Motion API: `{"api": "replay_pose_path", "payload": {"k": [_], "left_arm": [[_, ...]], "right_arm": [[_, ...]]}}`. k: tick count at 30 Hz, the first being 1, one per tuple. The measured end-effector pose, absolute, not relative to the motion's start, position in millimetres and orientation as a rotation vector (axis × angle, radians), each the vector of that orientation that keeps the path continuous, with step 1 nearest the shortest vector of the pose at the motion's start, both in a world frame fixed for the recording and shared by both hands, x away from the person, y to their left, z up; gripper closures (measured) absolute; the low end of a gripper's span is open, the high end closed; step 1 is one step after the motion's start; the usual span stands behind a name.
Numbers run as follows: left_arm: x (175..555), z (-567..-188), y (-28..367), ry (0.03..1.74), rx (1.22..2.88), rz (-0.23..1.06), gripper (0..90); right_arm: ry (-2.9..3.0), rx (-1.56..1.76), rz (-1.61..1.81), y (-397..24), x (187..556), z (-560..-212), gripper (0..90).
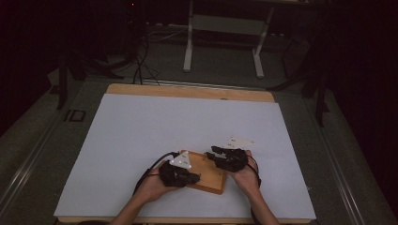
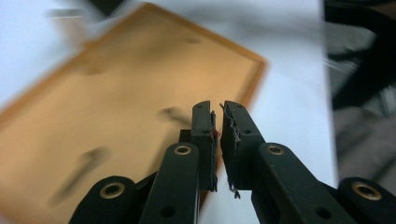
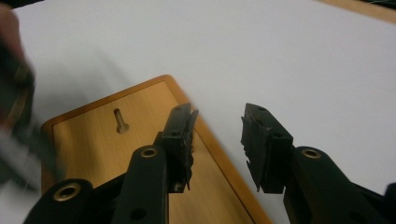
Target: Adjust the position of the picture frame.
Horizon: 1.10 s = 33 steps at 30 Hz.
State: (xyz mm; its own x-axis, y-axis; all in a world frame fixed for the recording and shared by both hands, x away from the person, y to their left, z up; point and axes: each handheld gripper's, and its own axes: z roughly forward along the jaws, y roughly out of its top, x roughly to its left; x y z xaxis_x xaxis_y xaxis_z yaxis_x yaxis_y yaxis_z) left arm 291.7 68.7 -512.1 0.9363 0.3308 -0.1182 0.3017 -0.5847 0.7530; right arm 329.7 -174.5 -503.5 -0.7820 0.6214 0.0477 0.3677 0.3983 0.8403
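From the high view, a flat wooden board (image 1: pixel 209 174) lies on the white sheet (image 1: pixel 187 122) covering the desk, between the left tool (image 1: pixel 187 177) and the right tool (image 1: pixel 217 152). Its long axis runs aslant, from beside the right tool down toward the near edge of the desk. The left tool sits over the board's near left part and the right tool over its far right end; whether either touches it cannot be told here. Each tool carries a grey three-cornered plate.

The left tool's own view looks along its black jaws, which stand slightly apart with a narrow slit between the worn, frayed pads (image 2: pixel 208 140) and nothing in it. The board (image 2: pixel 116 107) lies ahead of and below them, blurred: an orange-brown panel with a darker raised rim, its long axis running diagonally away.

The right tool's own view shows its jaws well apart and empty. The board (image 3: pixel 121 140) lies under the jaw on the picture's left, its rounded corner ahead. This view alone makes out a keyhole-shaped slot (image 3: pixel 121 120) in the smooth wood.
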Motion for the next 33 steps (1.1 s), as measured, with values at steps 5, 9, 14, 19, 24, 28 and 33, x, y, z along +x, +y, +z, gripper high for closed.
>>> {"api": "replay_pose_path", "payload": {"k": [5, 9, 14, 19, 24, 28, 33], "left_arm": [[301, -504, 106, 0.623, 2.160, 0.187, 87.1], [305, -507, 130, 0.741, 2.125, 0.244, 89.9], [304, -515, 138, 0.792, 2.150, 0.236, 90.0], [301, -523, 135, 0.804, 2.190, 0.222, 89.9], [301, -530, 132, 0.820, 2.231, 0.186, 89.8], [303, -533, 129, 0.815, 2.237, 0.150, 89.8], [304, -533, 130, 0.832, 2.221, 0.155, 89.9]], "right_arm": [[2.338, 0.939, 1.307, -199, 324, -499, 70.8], [2.343, 1.012, 1.206, -213, 320, -507, 89.8], [2.395, 1.050, 1.098, -217, 309, -520, 90.0], [2.410, 1.097, 1.035, -221, 295, -526, 90.0], [2.451, 1.135, 1.000, -218, 284, -534, 90.0], [2.430, 1.160, 1.002, -216, 287, -535, 90.0], [2.428, 1.147, 1.002, -211, 296, -535, 90.0]]}}
